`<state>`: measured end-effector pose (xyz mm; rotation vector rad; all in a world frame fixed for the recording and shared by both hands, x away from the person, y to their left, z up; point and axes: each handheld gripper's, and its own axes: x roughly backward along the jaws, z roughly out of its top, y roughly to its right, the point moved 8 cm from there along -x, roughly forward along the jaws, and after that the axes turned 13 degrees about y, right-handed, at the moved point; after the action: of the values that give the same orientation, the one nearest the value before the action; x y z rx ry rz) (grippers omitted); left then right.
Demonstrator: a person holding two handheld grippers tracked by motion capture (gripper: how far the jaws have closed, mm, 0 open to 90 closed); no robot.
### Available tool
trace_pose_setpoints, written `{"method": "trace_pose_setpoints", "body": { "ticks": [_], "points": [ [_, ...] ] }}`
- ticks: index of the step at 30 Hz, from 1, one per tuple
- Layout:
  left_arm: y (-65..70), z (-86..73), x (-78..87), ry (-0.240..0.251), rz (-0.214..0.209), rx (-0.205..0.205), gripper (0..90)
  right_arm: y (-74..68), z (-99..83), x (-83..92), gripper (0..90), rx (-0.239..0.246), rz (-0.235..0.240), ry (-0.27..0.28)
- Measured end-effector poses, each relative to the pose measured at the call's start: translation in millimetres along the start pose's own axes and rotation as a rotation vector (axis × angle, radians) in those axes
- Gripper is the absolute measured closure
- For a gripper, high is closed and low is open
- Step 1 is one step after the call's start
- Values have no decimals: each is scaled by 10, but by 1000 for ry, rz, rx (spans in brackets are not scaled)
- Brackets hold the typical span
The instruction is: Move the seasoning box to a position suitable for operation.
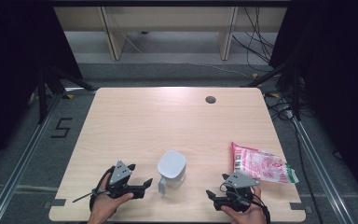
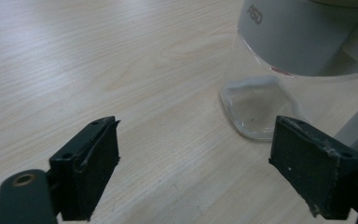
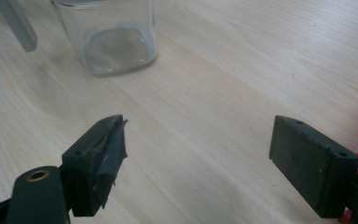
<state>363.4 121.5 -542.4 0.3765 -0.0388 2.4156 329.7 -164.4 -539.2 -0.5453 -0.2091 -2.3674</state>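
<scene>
A clear-walled jug (image 1: pixel 171 169) with a pale grey lid and a grey handle stands upright on the wooden table (image 1: pixel 168 121), near the front edge and between the two grippers. The left gripper (image 1: pixel 137 179) rests just to its left, jaws spread wide with nothing between them; in the left gripper view the jug (image 2: pixel 279 84) is cut off by the top and right edges, so the lid barely shows, and the lettering on its grey collar is too partial to read. The right gripper (image 1: pixel 216 189) sits further off on the jug's other side, jaws likewise wide apart and empty. In the right gripper view the jug (image 3: pixel 109 37) is cropped above its glass base. A pink and white printed packet (image 1: pixel 261 165) lies flat beside the right gripper; its print is too small to make out.
</scene>
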Motion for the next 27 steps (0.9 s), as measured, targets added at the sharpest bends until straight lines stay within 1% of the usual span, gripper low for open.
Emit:
{"method": "trace_pose_setpoints", "body": {
  "ticks": [1, 3, 4, 5, 6, 7, 8, 10, 11, 12, 14, 15, 16, 17, 18, 19, 20, 21, 22, 23, 24, 25, 26, 27],
  "points": [
    [0, 0, 0, 0, 0, 0, 146, 0, 0, 0, 194, 0, 0, 0],
    [7, -6, 3, -4, -18, 40, 146, 0, 0, 0, 194, 2, 0, 0],
    [5, -2, -8, 7, -24, 47, 149, 3, -4, 9, 194, 11, 1, -11],
    [-11, -17, 1, -6, -25, 41, 164, -1, -11, 2, 194, 10, -5, -11],
    [-8, -18, -6, 0, -25, 55, 164, -1, -11, 2, 194, 10, -5, -11],
    [-6, -21, -3, 0, -31, 67, 169, 2, -16, -9, 194, 21, 6, -11],
    [7, -20, -1, 0, -47, 65, 177, 8, -16, -12, 193, 26, 2, -8],
    [17, -18, 1, 2, -47, 62, 177, 3, -18, -11, 193, 19, 2, -11],
    [23, -20, 2, -2, -49, 59, 176, 12, -16, -10, 193, 32, 4, -13],
    [33, -20, 1, -1, -52, 62, 176, 6, -20, -6, 193, 16, 3, -20],
    [41, -18, 3, 0, -52, 57, 176, 6, -22, -3, 193, 8, -1, -21],
    [55, -12, -2, 9, -54, 63, 176, 10, -21, -3, 193, 8, -2, -18],
    [51, -15, 13, -3, -50, 47, 176, 8, -21, -6, 200, -3, -5, -14],
    [79, -4, 0, 16, -52, 72, 176, -1, -24, -7, 205, -15, 7, -16],
    [79, -7, 9, 7, -59, 60, 176, -1, -24, -7, 205, -15, 7, -16],
    [87, -5, 15, 5, -60, 54, 176, 10, -24, -6, 205, -4, -4, -14],
    [106, 2, 13, 12, -64, 56, 177, 13, -34, 2, 206, -4, -3, -24],
    [120, 2, 27, 5, -61, 53, 177, 13, -34, 2, 206, -4, -3, -24],
    [139, 9, 24, 11, -74, 52, 179, 15, -30, -3, 206, -7, -8, -17],
    [157, 13, 30, 12, -74, 50, 181, 4, -31, -3, 206, -19, -4, -19],
    [177, 17, 31, 14, -80, 48, 198, 11, -27, -7, 209, -5, 0, -16],
    [205, 27, 26, 25, -86, 53, 198, 11, -27, -7, 209, -5, 0, -16],
    [238, 34, 22, 31, -100, 51, 219, 10, -25, -7, 216, 0, 3, -14],
    [251, 33, 25, 29, -104, 49, 224, 20, -18, -9, 218, 16, 4, -10]
  ]
}}
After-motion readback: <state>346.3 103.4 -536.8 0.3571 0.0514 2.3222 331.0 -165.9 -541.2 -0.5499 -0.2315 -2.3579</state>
